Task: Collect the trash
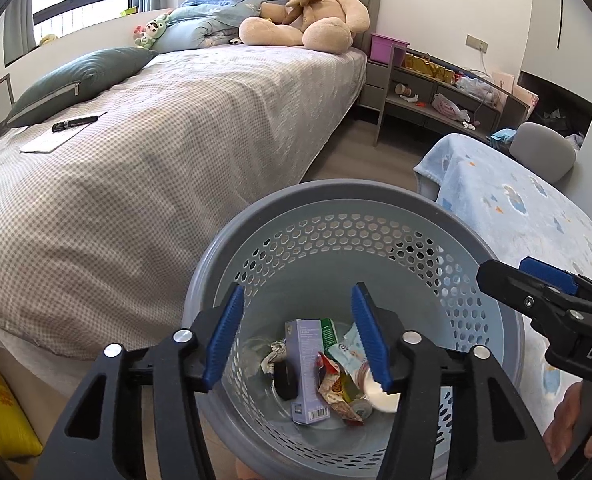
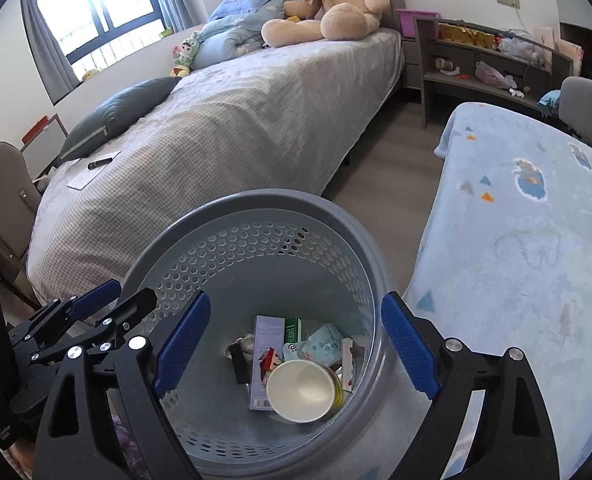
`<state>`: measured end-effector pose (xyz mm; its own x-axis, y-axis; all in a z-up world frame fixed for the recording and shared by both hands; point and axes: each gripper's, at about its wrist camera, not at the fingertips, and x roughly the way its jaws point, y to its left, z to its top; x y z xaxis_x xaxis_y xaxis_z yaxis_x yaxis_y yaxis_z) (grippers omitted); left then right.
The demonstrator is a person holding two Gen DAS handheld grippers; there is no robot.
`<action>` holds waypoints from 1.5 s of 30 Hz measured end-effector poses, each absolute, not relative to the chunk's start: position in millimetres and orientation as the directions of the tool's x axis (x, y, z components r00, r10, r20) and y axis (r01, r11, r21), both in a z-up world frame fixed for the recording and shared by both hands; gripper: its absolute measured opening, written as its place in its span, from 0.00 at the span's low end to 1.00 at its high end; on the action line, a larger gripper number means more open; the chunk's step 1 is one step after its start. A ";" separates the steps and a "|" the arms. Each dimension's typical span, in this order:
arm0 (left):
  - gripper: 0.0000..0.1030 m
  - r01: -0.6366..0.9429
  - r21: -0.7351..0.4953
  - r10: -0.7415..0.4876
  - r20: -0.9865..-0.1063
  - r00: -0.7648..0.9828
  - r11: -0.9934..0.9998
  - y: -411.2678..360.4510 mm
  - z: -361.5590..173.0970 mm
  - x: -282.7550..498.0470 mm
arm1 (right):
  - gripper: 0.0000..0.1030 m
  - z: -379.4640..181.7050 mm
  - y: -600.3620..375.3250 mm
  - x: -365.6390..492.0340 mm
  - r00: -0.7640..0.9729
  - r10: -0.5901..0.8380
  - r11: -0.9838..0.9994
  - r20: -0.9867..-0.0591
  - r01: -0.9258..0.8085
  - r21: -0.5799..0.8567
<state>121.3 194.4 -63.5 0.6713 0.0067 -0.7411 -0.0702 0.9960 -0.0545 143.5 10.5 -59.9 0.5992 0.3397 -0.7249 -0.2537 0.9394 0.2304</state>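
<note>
A grey perforated trash basket [image 1: 376, 196] [image 2: 256, 200] stands on the floor between the bed and a blue blanket. Inside lie a lavender box [image 1: 306, 364] [image 2: 266, 360], snack wrappers [image 1: 334, 384], a crumpled foil scrap [image 1: 274, 354] and a white paper cup [image 2: 301, 390], also partly seen in the left wrist view [image 1: 382, 394]. My left gripper [image 1: 298, 332] is open and empty above the basket mouth. My right gripper [image 2: 296, 344] is open and empty above it too; it shows at right in the left wrist view [image 1: 536, 292].
A bed [image 1: 156, 152] with a checked cover, a green pillow [image 1: 76, 80], a teddy bear [image 1: 308, 4], and a pen on paper [image 1: 74, 122] is to the left. A blue blanket surface [image 2: 528, 240] is right. A grey shelf unit [image 1: 436, 92] stands behind. A yellow bag [image 1: 0, 404] lies lower left.
</note>
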 end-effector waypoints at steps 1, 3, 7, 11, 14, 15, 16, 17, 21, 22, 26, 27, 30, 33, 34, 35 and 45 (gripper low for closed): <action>0.55 -0.072 -0.056 0.007 -0.740 0.672 0.996 195.0 -63.4 120.6 | 0.83 -59.6 11.1 142.0 0.602 0.336 0.941 -0.724 -0.254 0.225; 0.57 -0.078 -0.056 0.011 -0.739 0.673 0.995 196.2 -63.3 119.1 | 0.84 -58.8 12.0 139.8 0.606 0.330 0.942 -0.724 -0.254 0.217; 0.59 -0.090 -0.057 0.019 -0.737 0.676 0.994 199.1 -63.0 116.4 | 0.84 -58.1 14.1 136.6 0.613 0.315 0.947 -0.724 -0.252 0.198; 0.64 -0.100 -0.051 0.030 -0.733 0.680 0.994 200.8 -61.6 114.1 | 0.84 -58.8 17.2 132.6 0.621 0.293 0.953 -0.727 -0.252 0.168; 0.66 -0.102 -0.052 0.033 -0.729 0.684 0.993 202.1 -60.6 113.0 | 0.85 -59.4 18.9 131.4 0.623 0.283 0.955 -0.729 -0.253 0.155; 0.67 -0.103 -0.052 0.033 -0.729 0.684 0.993 202.5 -60.5 112.9 | 0.86 -59.8 19.8 130.9 0.624 0.282 0.955 -0.729 -0.253 0.152; 0.69 -0.105 -0.054 0.033 -0.728 0.685 0.993 202.9 -60.4 112.7 | 0.86 -60.1 20.5 130.3 0.624 0.280 0.956 -0.730 -0.253 0.150; 0.69 -0.107 -0.055 0.034 -0.728 0.685 0.993 203.1 -60.2 112.4 | 0.86 -60.1 21.0 129.9 0.624 0.278 0.956 -0.730 -0.253 0.148; 0.70 -0.112 -0.062 0.032 -0.728 0.685 0.992 205.2 -59.7 112.7 | 0.87 -60.0 22.4 128.9 0.628 0.269 0.959 -0.731 -0.249 0.138; 0.71 -0.113 -0.063 0.031 -0.728 0.685 0.992 205.9 -59.6 112.7 | 0.87 -60.0 22.8 128.5 0.630 0.264 0.959 -0.731 -0.249 0.132; 0.71 -0.114 -0.063 0.032 -0.729 0.684 0.991 206.4 -59.7 112.5 | 0.87 -59.3 24.0 127.5 0.633 0.257 0.961 -0.731 -0.249 0.122; 0.73 -0.115 -0.063 0.033 -0.729 0.683 0.991 206.4 -59.7 112.2 | 0.88 -59.3 23.9 127.5 0.633 0.256 0.961 -0.731 -0.248 0.123; 0.74 -0.118 -0.063 0.035 -0.730 0.683 0.991 207.4 -59.4 112.3 | 0.88 -59.1 24.1 126.8 0.632 0.253 0.962 -0.732 -0.245 0.121; 0.74 -0.119 -0.060 0.037 -0.730 0.682 0.991 207.8 -59.7 112.2 | 0.88 -59.0 23.7 125.8 0.632 0.250 0.963 -0.733 -0.243 0.119; 0.74 -0.119 -0.059 0.038 -0.730 0.682 0.991 207.7 -59.7 112.1 | 0.88 -59.1 23.8 125.2 0.632 0.250 0.963 -0.733 -0.242 0.119; 0.74 -0.119 -0.058 0.039 -0.730 0.682 0.991 207.8 -59.7 111.9 | 0.88 -59.1 23.8 125.2 0.633 0.249 0.963 -0.733 -0.242 0.119; 0.76 -0.123 -0.059 0.040 -0.733 0.679 0.991 207.6 -60.5 112.1 | 0.91 -58.7 22.5 124.5 0.634 0.246 0.964 -0.734 -0.240 0.116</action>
<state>112.1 207.6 -60.5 0.6786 0.0402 -0.7334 -0.1227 0.9907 -0.0592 124.5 22.5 -58.7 0.6336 0.2459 -0.7335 -0.2403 0.9638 0.1156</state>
